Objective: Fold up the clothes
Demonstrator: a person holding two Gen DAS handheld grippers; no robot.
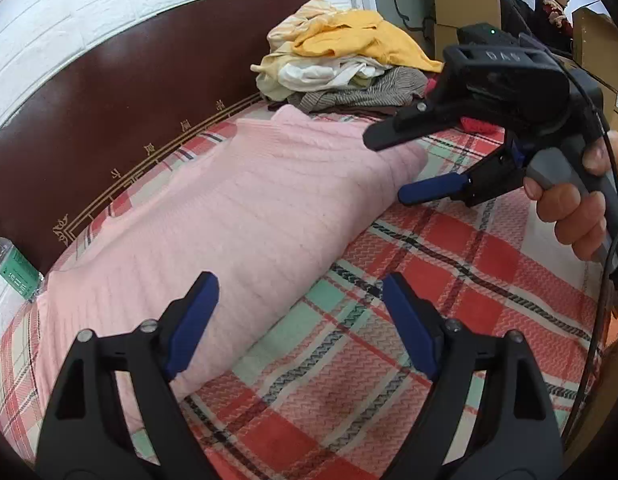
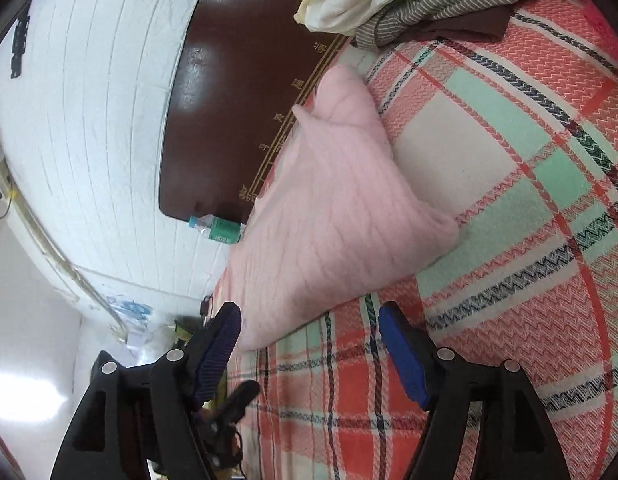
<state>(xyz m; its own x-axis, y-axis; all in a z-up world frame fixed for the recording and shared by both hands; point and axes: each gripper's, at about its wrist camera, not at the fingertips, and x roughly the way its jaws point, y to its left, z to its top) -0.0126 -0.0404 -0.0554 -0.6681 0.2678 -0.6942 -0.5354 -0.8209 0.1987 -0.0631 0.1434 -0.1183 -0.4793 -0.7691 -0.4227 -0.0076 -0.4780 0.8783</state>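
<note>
A pink knit sweater [image 1: 245, 216] lies folded into a long shape on the plaid bedspread [image 1: 449, 272], beside the brown headboard. My left gripper [image 1: 301, 300] is open and empty, hovering just above the sweater's near edge. My right gripper [image 1: 383, 168] is open and empty, held by a hand at the sweater's far right end. In the right wrist view the sweater [image 2: 333, 208] lies ahead of the open right gripper [image 2: 309, 328], whose fingers hold nothing. The left gripper [image 2: 229, 404] shows below it.
A pile of unfolded clothes [image 1: 349, 60], yellow, white and striped grey, sits at the far end of the bed. The brown headboard [image 1: 121, 104] lines the left. A water bottle [image 1: 13, 268] lies by the wall. Cardboard boxes [image 1: 465, 4] and a person [image 1: 553, 4] stand behind.
</note>
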